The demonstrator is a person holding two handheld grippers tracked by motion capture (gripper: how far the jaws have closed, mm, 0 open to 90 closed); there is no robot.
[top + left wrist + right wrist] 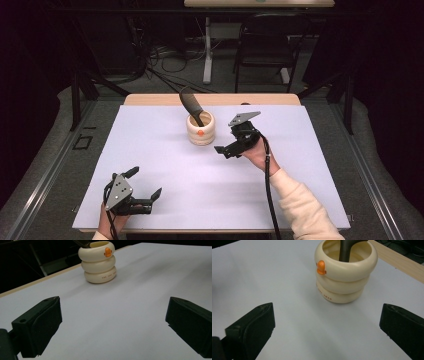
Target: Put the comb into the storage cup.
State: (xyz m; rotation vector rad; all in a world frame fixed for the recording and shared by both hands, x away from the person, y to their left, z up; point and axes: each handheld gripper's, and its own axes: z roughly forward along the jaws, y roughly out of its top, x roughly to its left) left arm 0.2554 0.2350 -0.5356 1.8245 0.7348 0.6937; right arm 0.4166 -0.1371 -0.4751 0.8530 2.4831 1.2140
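In the high view, the cream holder (200,129) is standing at the table's far middle with a dark tool (192,105) leaning out of it toward the far left; the right gripper (226,150) is hovering just beside it, jaws spread and empty, while the left gripper (145,185) is resting well apart near the front edge, also gaping. In the left gripper view, the holder (98,263) is sitting far ahead. In the right gripper view, the holder (344,272) is lying close ahead, slightly right, the tool's handle (345,250) rising steeply from its mouth, so the right gripper looks better placed to take it.
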